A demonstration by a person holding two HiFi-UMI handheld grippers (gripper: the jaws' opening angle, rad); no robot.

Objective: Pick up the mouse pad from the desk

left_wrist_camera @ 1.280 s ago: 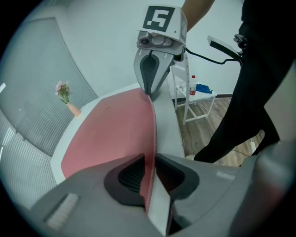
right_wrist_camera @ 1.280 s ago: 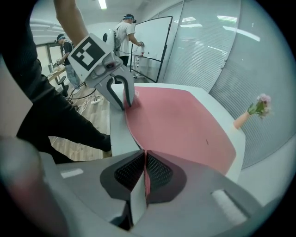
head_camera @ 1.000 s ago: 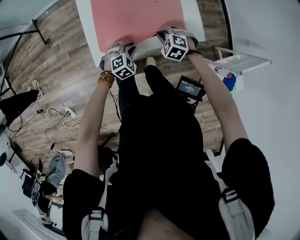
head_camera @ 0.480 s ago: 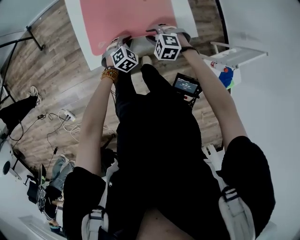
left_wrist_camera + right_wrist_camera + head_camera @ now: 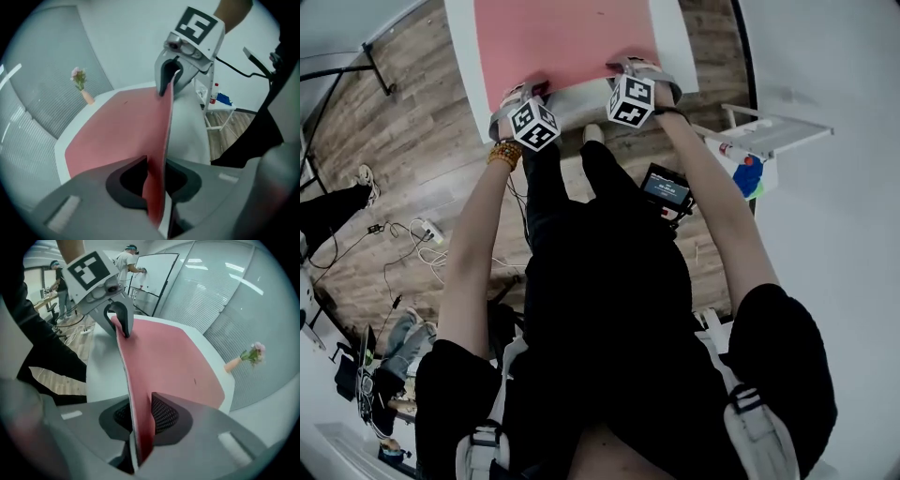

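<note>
A large pink mouse pad [image 5: 567, 42] covers most of a white desk [image 5: 675, 47]. My left gripper [image 5: 523, 98] is shut on the pad's near left corner, my right gripper [image 5: 630, 75] shut on its near right edge. In the left gripper view the mouse pad [image 5: 117, 136] stands edge-on between the jaws of my left gripper [image 5: 157, 180], with the right gripper [image 5: 171, 79] clamped farther along the same lifted edge. The right gripper view mirrors this: the mouse pad [image 5: 164, 357] runs through my right gripper [image 5: 140, 420] to the left gripper [image 5: 119, 322].
A small vase of flowers [image 5: 80, 86] stands at the desk's far corner. A white side rack [image 5: 769, 131] holding bottles sits right of the desk. Cables and a power strip [image 5: 427, 230] lie on the wood floor. People stand by a whiteboard [image 5: 150, 275] in the background.
Both grippers have stayed shut on the pad's near edge. The view shifted, and the grippers and desk now sit slightly differently in the frame.
</note>
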